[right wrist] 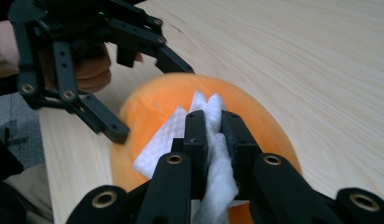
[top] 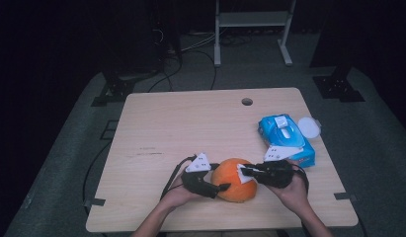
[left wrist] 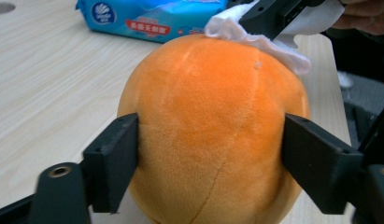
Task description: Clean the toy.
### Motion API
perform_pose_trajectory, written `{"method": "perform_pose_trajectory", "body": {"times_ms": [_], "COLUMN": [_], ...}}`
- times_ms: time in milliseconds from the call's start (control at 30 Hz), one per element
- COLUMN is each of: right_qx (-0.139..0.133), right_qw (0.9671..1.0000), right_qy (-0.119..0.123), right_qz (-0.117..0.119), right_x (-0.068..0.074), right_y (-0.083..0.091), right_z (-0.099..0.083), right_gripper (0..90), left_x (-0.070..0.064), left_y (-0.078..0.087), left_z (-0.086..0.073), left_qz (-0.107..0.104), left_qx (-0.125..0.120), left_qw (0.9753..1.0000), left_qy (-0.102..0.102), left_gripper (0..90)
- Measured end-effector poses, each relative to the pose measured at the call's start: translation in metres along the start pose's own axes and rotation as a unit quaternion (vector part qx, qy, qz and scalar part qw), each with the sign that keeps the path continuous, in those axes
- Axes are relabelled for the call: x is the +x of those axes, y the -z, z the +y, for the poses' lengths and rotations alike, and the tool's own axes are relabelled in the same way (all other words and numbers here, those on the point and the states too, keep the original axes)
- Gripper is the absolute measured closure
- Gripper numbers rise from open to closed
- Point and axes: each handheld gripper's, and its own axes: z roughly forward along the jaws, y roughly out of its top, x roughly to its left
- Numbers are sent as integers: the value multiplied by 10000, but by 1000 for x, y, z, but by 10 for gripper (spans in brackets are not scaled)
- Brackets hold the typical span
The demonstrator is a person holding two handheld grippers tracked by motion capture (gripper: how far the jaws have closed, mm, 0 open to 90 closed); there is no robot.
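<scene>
Two grippers are engaged on one orange plush ball [top: 233, 180], which rests near the front edge of the tabletop [top: 190, 123], roughly midway along it. The left gripper [left wrist: 210, 154] is spread around the ball's widest part, its jaws pressed against the fur on either side, so the ball is clamped in place. The right gripper [right wrist: 214, 133] is pinched on a folded white wipe [right wrist: 206, 140], which is laid against the top of the ball.

Several faults can be foreseen. The ball is soft and round, so a hard stroke of the wipe could roll it out of the left jaws, which bear on curved fur only. The wipe is held by a narrow fold; drag against the plush could pull it free or bunch it up. The two grippers are close together over the ball, and a wide stroke could bring them into contact.

Farther off, near the right edge, a blue wipes pack [top: 285, 139] lies with a white round lid [top: 309, 127] just beside it, well apart from the work.
</scene>
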Motion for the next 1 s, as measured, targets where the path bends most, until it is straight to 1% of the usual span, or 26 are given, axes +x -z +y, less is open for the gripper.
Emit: {"method": "perform_pose_trajectory", "body": {"times_ms": [67,100,167,200,233,267,300,333,400,467,500,533,567,600,667,700,767,833,867,900,967,1000], "right_qx": [-21,13,38,51,50,44,27,28,31,34,8,-27,-53,-53,-40,-66,-126,-197,-210,-146,-67,-44], "right_qw": [9999,9999,9998,9998,9998,9998,9999,9999,9999,9999,9998,9997,9996,9994,9992,9993,9996,9997,9996,9997,9996,9996], "right_qy": [90,142,99,57,39,13,-11,-37,-7,142,184,184,200,264,369,365,241,137,153,201,265,251], "right_qz": [67,89,156,188,178,169,162,161,140,59,77,150,207,210,131,107,103,91,83,52,59,94], "right_x": [6,7,5,3,1,-1,-3,-4,-1,6,8,11,14,17,19,18,12,8,9,11,12,12], "right_y": [-1,-2,-3,-4,-3,-2,-2,-1,-2,-3,-4,-4,-5,-6,-6,-4,2,6,7,6,3,2], "right_z": [4,5,3,2,0,-1,-1,-1,-1,3,4,5,7,9,11,11,10,10,10,10,10,9], "right_gripper": [804,804,804,804,804,804,804,804,804,805,805,805,805,804,804,804,804,804,804,804,805,805], "left_x": [-2,0,5,7,9,10,11,11,9,7,6,4,3,2,1,1,1,-2,-4,-4,-2,-1], "left_y": [2,4,6,5,4,2,0,-3,-5,-4,-3,-2,-2,-1,2,4,8,8,6,5,5,5], "left_z": [1,0,-2,-3,-4,-6,-7,-9,-9,-8,-7,-6,-5,-3,-1,1,6,8,9,8,6,4], "left_qz": [-71,-108,-175,-155,-129,-163,-219,-277,-250,-189,-172,-122,-93,-65,-30,-39,-31,-14,-9,-4,-45,-59], "left_qx": [35,16,-35,-38,-6,10,36,93,101,107,96,107,89,98,34,-33,-120,-123,-90,-65,-54,-70], "left_qw": [9999,9999,9998,9998,9998,9996,9993,9990,9993,9995,9996,9997,9998,9998,9999,9999,9998,9999,9999,10000,9999,9999], "left_qy": [-100,-68,36,99,141,215,285,326,252,212,198,181,164,128,145,149,138,106,72,63,86,121], "left_gripper": [235,223,185,145,114,90,87,88,103,162,201,228,249,264,301,313,321,320,314,299,262,228]}}
